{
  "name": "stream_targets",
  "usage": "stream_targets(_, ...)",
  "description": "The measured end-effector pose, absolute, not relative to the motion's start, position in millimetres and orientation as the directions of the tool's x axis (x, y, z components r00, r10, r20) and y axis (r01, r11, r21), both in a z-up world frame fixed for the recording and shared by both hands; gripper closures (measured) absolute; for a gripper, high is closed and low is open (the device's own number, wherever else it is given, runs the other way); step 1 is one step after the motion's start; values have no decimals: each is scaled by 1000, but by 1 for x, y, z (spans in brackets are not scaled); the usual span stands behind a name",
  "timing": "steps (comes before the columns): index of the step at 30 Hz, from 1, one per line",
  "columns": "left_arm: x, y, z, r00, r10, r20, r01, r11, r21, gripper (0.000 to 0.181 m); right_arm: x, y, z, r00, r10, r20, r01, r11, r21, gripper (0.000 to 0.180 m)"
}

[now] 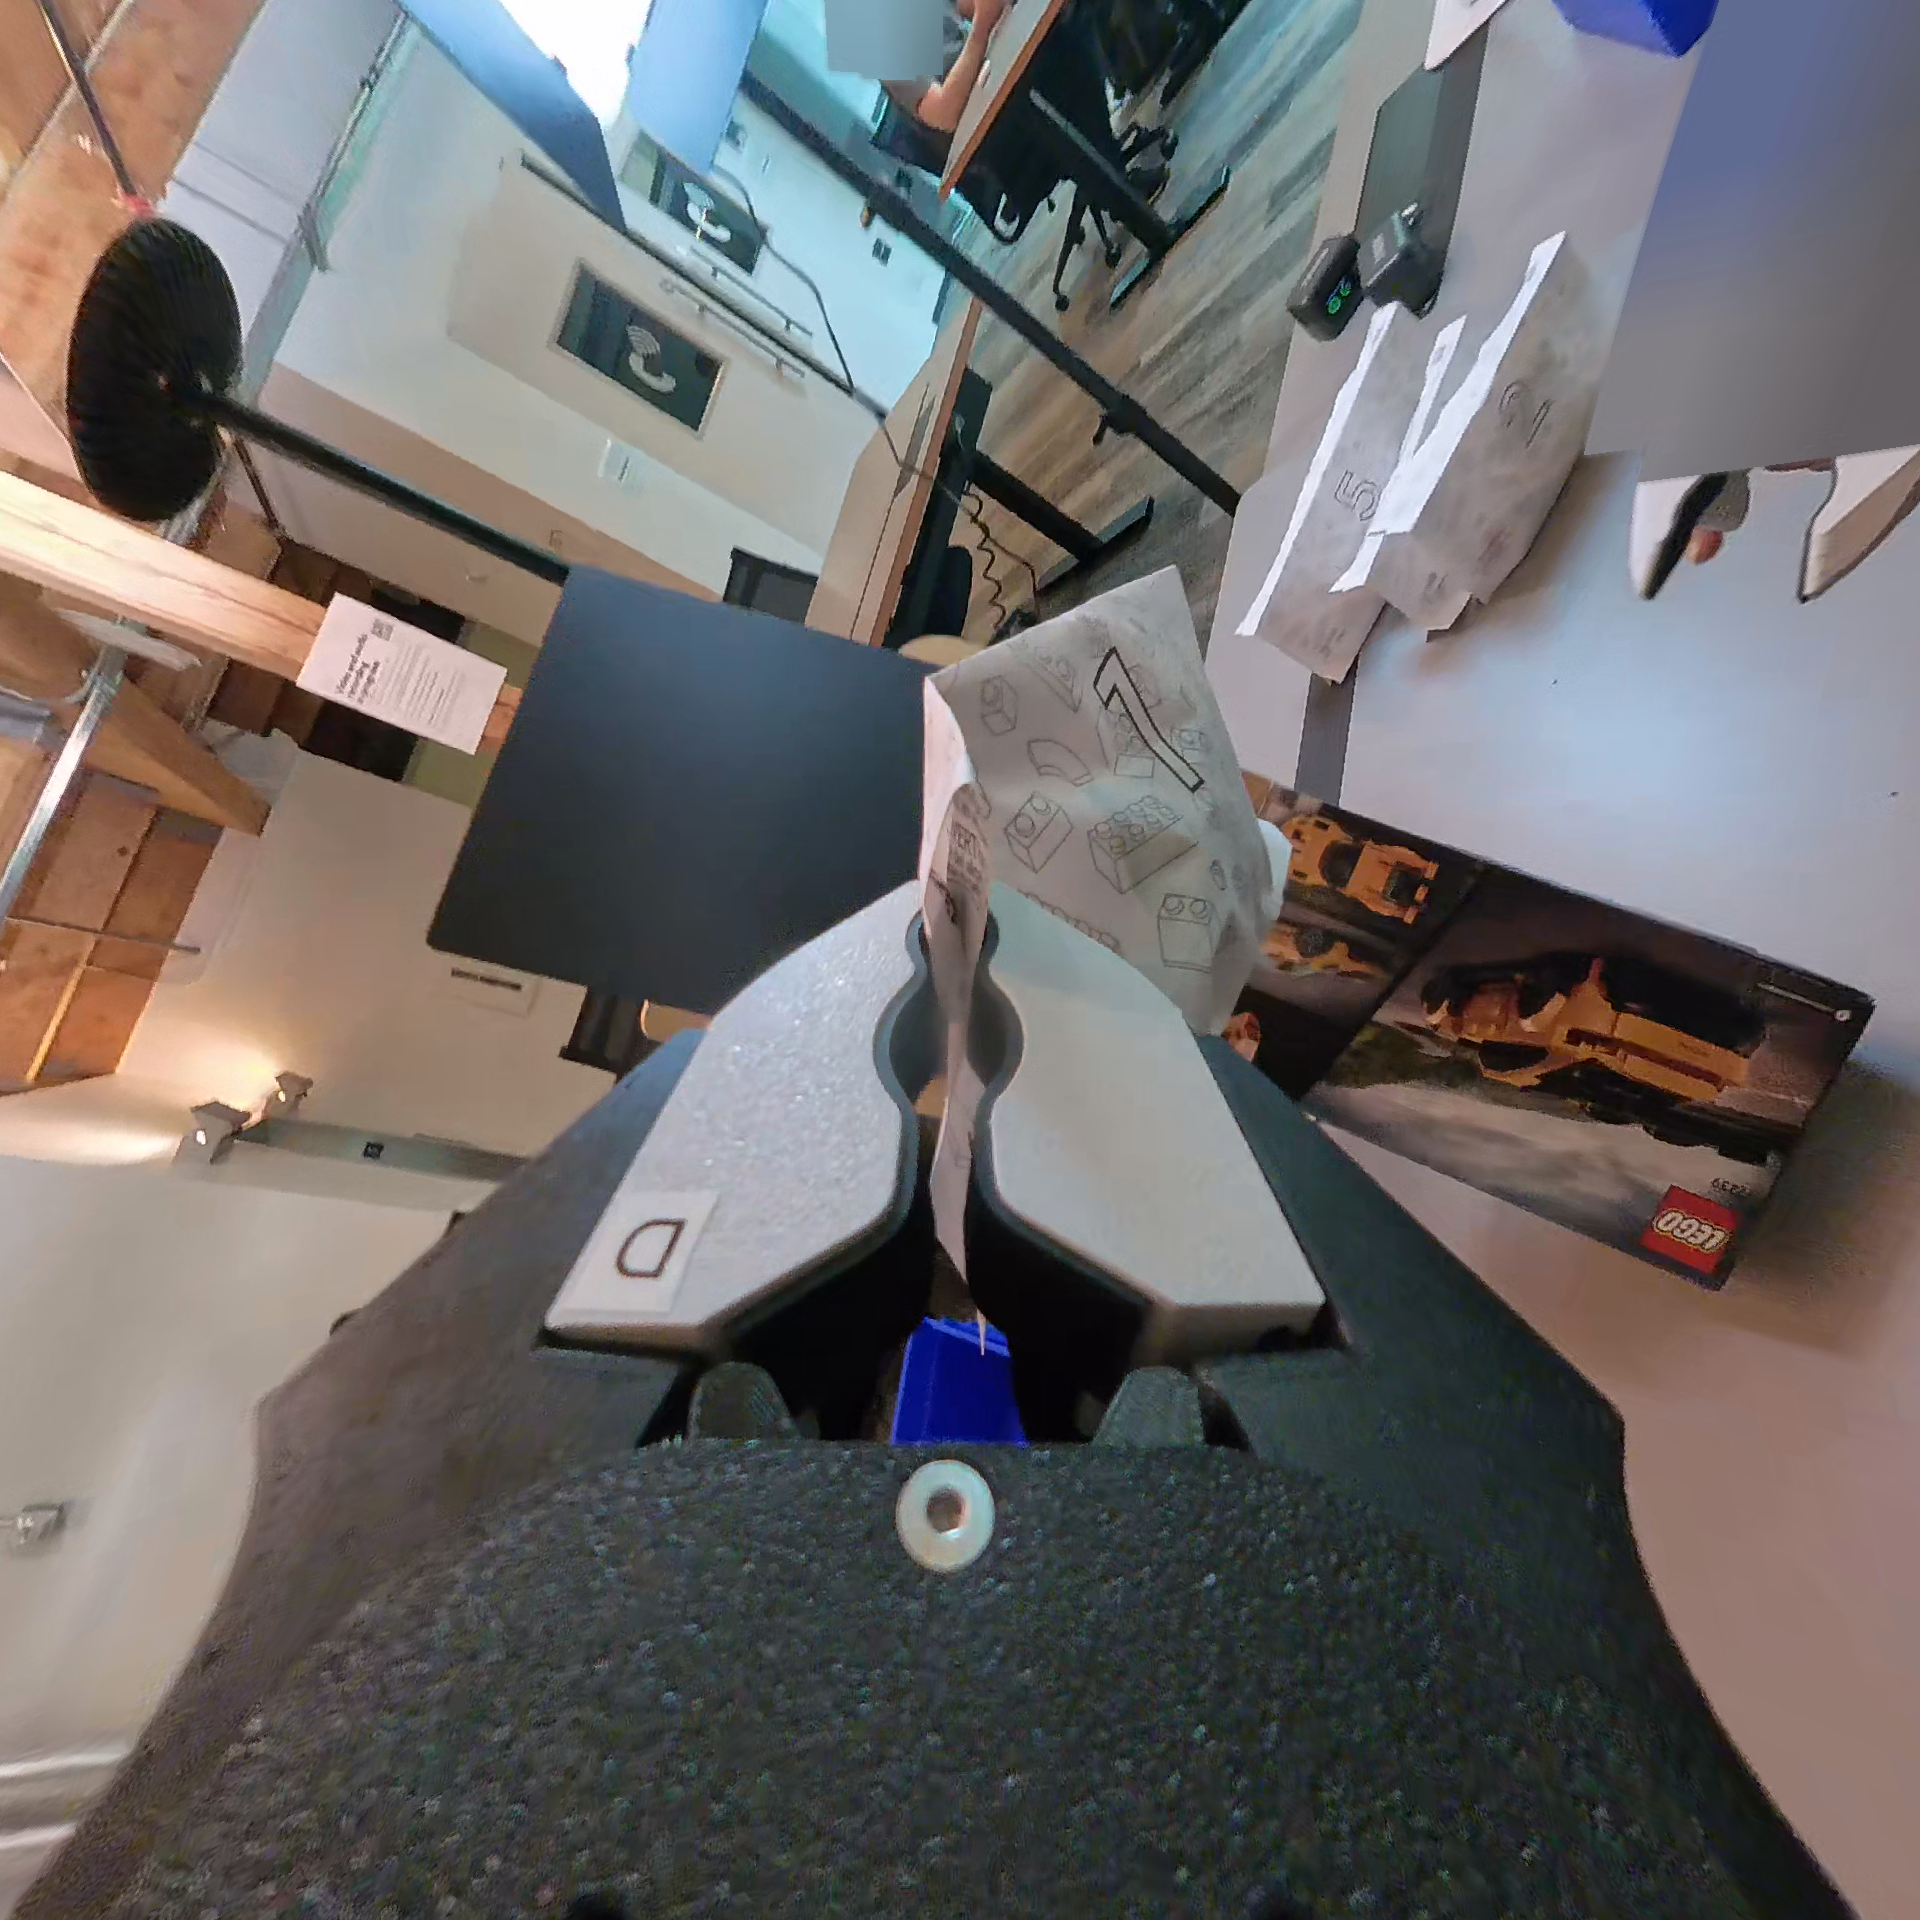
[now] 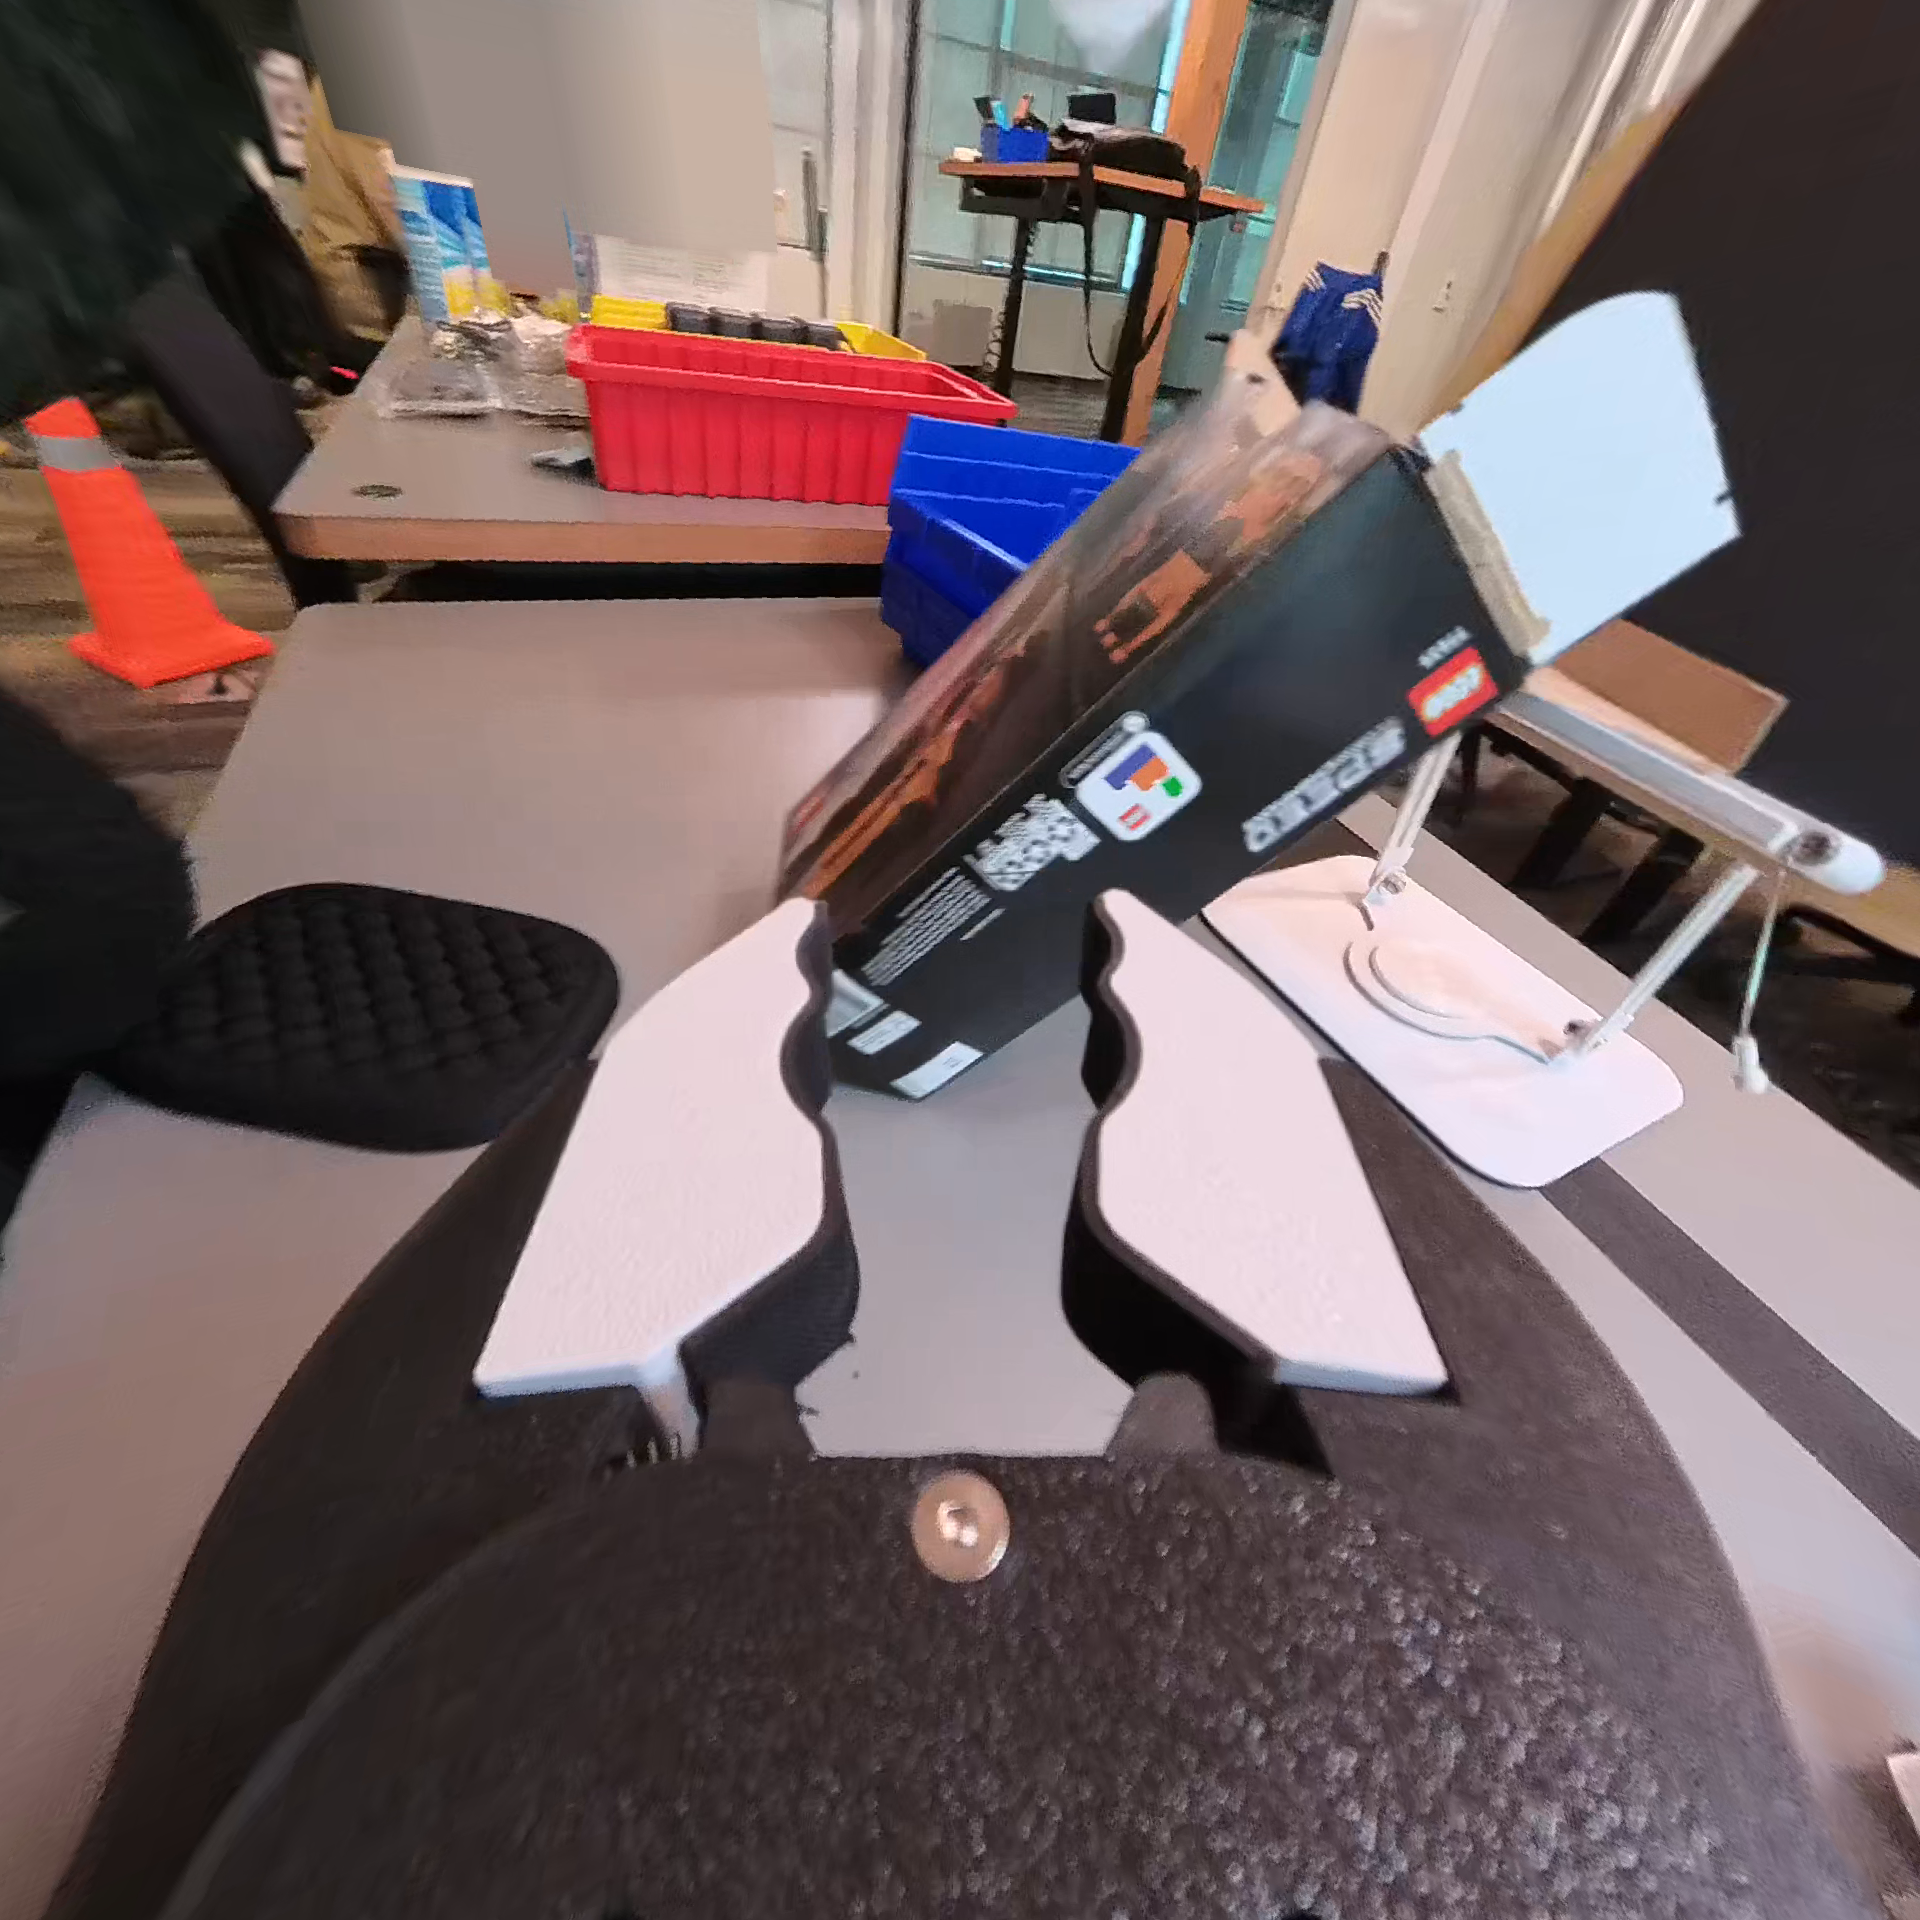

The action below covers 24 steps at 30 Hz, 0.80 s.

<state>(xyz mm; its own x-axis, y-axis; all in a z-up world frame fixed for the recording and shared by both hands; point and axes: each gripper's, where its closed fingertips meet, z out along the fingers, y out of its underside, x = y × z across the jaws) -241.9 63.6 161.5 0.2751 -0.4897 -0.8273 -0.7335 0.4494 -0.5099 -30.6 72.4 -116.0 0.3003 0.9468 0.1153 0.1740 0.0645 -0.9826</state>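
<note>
In the left wrist view my left gripper is shut on the folded edge of a white paper bag printed with brick outlines, and holds it up off the grey table. A black toy box with a yellow vehicle pictured on it is to the right of the bag. In the right wrist view my right gripper is open. The same box is tilted and blurred, with its lower end between the fingertips. The pads do not press on it. Two pale fingers, apparently my right gripper's, show farther off in the left wrist view, apart from the box.
Other white paper bags and small black devices lie on the table. A white lamp stand base is at the right and a black mesh pad at the left. Blue bins and a red bin stand behind. The tips of one gripper are about 35 cm away from the tips of the other.
</note>
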Motion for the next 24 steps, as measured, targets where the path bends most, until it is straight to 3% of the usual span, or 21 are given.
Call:
stream_targets(4,-253,70,137,304,-510,-805,-751,391,-532,180,-50,103,-111,358,930,86,184,20,-983,117)
stream_targets(9,-267,75,116,342,-520,-783,-764,331,-554,181,-94,133,-61,323,896,306,329,197,-924,116)
stream_targets(12,-281,75,113,379,-509,-773,-760,306,-574,181,-123,157,-42,197,888,416,521,264,-812,116)
stream_targets(14,-291,73,110,400,-503,-767,-753,296,-587,181,-138,173,-46,83,920,383,651,241,-720,115)
stream_targets(16,-302,71,107,425,-496,-757,-745,283,-604,181,-139,188,-69,-11,960,281,818,170,-549,114)
stream_targets(19,-317,66,101,458,-493,-740,-729,268,-630,181,-131,202,-102,-35,984,173,941,91,-327,127)
stream_targets(24,-340,60,87,497,-498,-711,-703,249,-666,181,-118,193,-135,-10,1000,21,966,15,-259,145)
